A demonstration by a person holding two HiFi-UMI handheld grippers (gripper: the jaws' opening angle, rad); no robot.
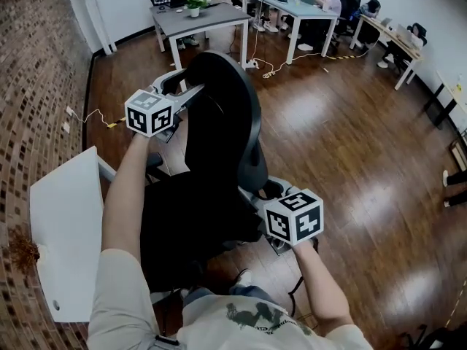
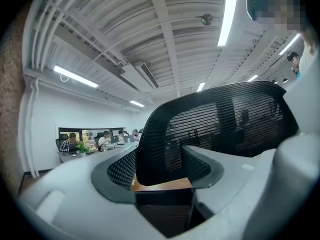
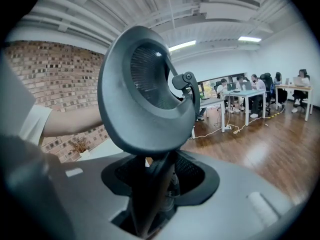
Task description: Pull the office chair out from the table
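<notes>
A black office chair point(image 1: 219, 133) with a mesh back and grey frame stands on the wood floor, to the right of a white table point(image 1: 62, 224). In the head view my left gripper point(image 1: 190, 92) reaches level to the upper left edge of the backrest. The left gripper view shows the mesh backrest point(image 2: 215, 119) running between the wide-set jaws of my left gripper point(image 2: 162, 171), and both pads lie against it. Lower on the chair's right side, my right gripper point(image 1: 268, 192) points slightly down. In the right gripper view my right gripper point(image 3: 152, 181) is shut on a dark strut point(image 3: 157, 184) below the grey frame point(image 3: 145, 104).
A brick wall point(image 1: 36, 64) runs along the left, with a dried plant point(image 1: 22, 250) by the table. Grey and white desks point(image 1: 201, 17) with seated people stand at the back. Cables point(image 1: 281, 65) lie on the floor there. Wood floor point(image 1: 365, 166) stretches to the right.
</notes>
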